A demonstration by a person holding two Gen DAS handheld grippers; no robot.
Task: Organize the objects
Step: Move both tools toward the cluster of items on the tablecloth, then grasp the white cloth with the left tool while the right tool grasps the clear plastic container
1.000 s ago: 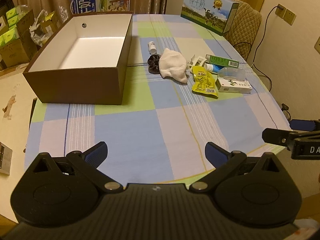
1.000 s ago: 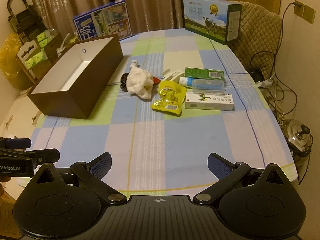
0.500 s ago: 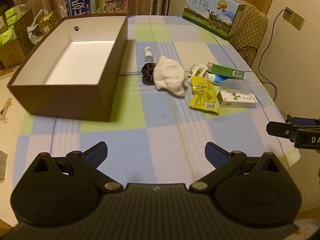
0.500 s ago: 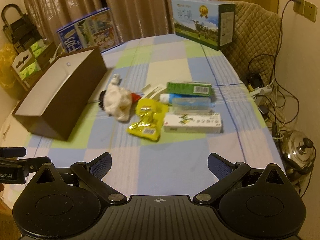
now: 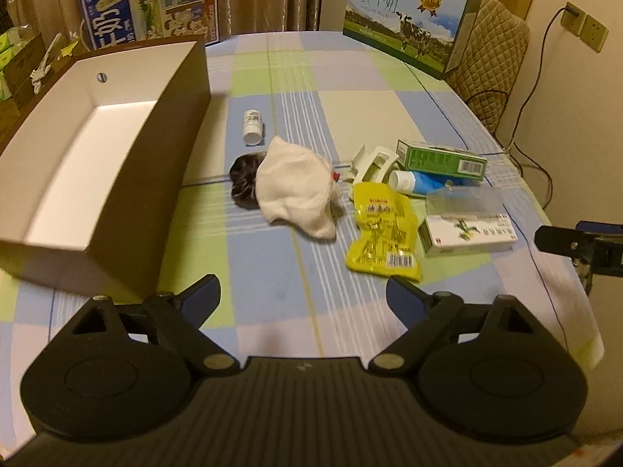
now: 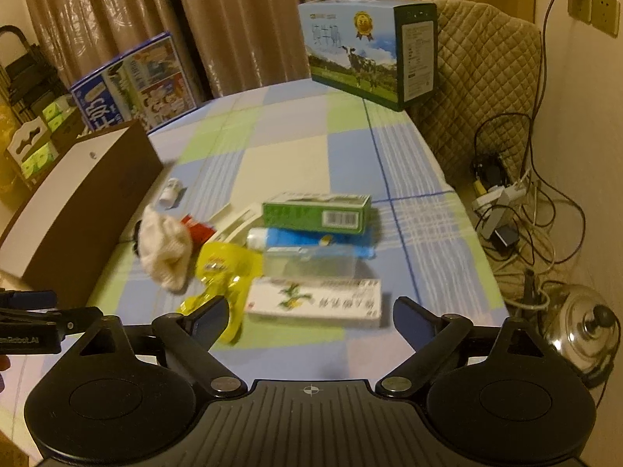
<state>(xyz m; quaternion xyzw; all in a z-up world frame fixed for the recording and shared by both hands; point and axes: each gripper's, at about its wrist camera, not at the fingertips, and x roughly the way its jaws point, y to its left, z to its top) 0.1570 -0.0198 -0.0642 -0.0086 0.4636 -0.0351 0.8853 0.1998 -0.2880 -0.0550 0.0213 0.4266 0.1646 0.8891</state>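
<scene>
Nothing is sorted yet: the brown box (image 5: pixel 97 163), ahead-left of the left gripper (image 5: pixel 303 296), sits empty; both it and the right gripper (image 6: pixel 310 317) gape, holding nothing; the white carton (image 6: pixel 315 301) lies just beyond the right jaws amid the clutter.

Open brown box (image 5: pixel 128 179) left; cluttered items (image 5: pixel 383 229) right on table.
</scene>
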